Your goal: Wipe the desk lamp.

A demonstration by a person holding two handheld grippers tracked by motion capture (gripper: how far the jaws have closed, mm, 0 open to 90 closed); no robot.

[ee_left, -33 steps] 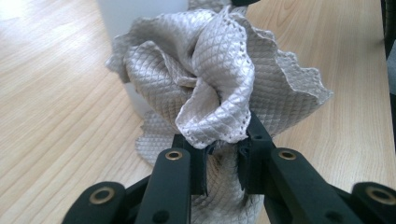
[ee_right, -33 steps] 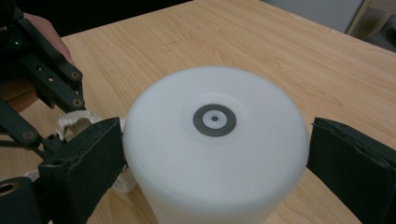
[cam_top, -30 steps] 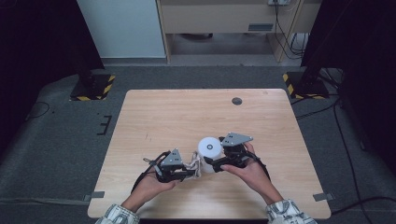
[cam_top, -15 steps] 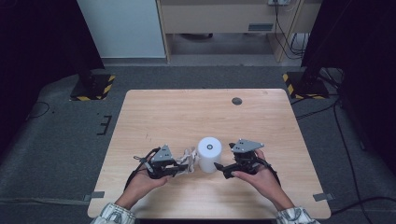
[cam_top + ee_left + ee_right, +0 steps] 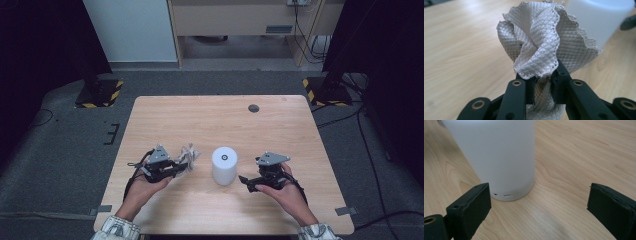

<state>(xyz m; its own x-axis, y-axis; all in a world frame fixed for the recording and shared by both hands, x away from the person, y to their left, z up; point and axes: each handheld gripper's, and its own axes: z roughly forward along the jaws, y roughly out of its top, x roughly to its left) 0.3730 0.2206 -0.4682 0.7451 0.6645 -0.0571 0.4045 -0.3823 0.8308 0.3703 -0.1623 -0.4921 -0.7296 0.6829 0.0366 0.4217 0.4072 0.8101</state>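
On the near half of the tabletop (image 5: 210,115) the 2 hands have split apart — that is the news. The white cylinder (image 5: 224,165) now stands upright by itself between them, touched by nothing. A second ago the right gripper (image 5: 248,183) was right up against it and the left gripper (image 5: 181,167) sat close in on the other side; half a second ago both were already backing off. Now each is clear of it, left one out to the left, right one out to the right and a bit lower.

Left gripper's jaws are pinched tight on a bunched grey quilted cloth (image 5: 544,47), which blooms out above the pads (the cylinder looms pale just behind it in the left gripper view). Right gripper's jaws stand wide apart with nothing between them, aimed at the foot of the cylinder, which sits just ahead in the right gripper view.

My read: the cylinder has been set down and released, and the cloth is pulled free — a wipe of it looks either just finished or about to restart.
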